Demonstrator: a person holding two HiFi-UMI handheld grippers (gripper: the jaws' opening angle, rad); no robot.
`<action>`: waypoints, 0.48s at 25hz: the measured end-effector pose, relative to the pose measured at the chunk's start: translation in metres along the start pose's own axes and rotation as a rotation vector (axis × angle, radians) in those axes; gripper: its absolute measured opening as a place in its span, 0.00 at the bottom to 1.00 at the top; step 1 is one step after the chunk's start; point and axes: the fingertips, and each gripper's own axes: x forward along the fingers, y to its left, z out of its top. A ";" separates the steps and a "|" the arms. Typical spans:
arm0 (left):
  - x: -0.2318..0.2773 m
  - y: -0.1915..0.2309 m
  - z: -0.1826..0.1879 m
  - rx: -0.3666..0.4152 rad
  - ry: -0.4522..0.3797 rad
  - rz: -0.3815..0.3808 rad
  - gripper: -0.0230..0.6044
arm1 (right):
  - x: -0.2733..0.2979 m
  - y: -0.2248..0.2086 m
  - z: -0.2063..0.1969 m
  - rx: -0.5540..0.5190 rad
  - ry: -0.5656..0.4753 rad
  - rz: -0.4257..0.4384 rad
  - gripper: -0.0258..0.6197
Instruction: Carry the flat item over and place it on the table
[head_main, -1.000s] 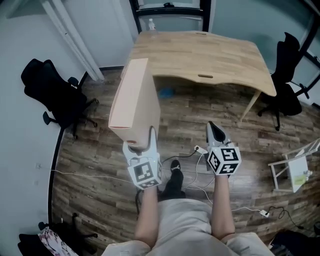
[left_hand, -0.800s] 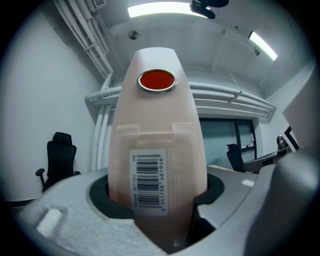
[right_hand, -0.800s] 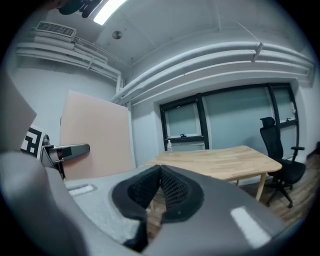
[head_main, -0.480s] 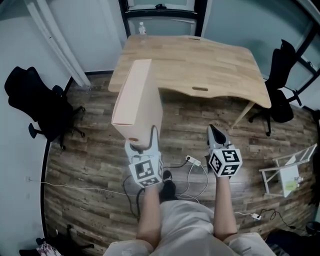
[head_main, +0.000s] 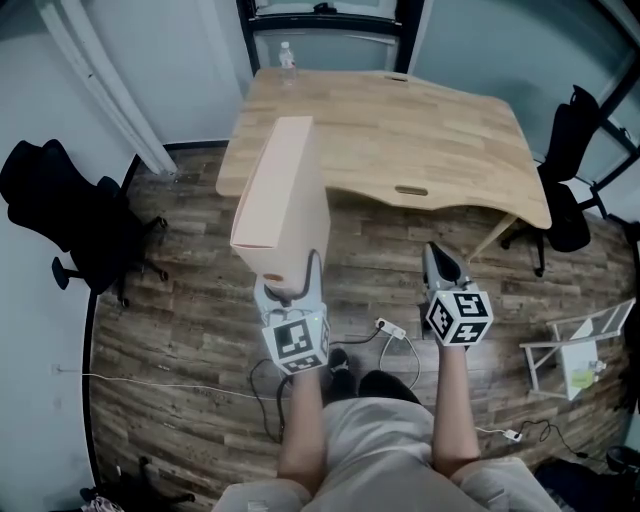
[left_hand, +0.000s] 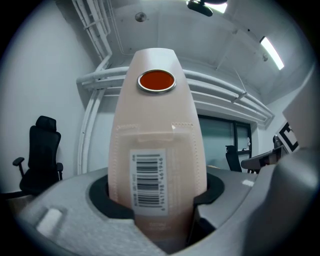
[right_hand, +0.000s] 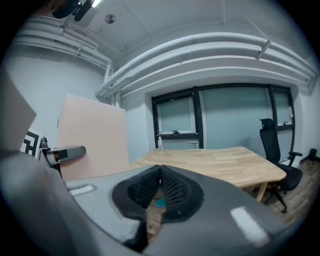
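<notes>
The left gripper (head_main: 291, 283) was clamped wide on the upright pink box (head_main: 281, 190), the right gripper (head_main: 441, 264) closed and empty beside it; mid-carry, the box next needed laying on the table (head_main: 420, 120) ahead.

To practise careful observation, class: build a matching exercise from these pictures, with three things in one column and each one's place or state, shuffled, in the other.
1 pink flat box
2 right claw
3 water bottle

A shut, empty
B standing at the table's far edge
C gripped in the left claw

Pairs: 1-C, 2-A, 3-B
</notes>
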 end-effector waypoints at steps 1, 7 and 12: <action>0.002 0.002 -0.001 -0.013 -0.004 -0.009 0.50 | 0.005 0.000 -0.001 0.006 0.000 0.001 0.04; 0.015 0.019 -0.003 0.027 0.016 -0.016 0.50 | 0.030 0.005 -0.003 0.036 0.001 0.005 0.04; 0.028 0.029 -0.004 0.039 0.023 -0.006 0.50 | 0.053 0.006 0.003 0.041 -0.006 0.017 0.04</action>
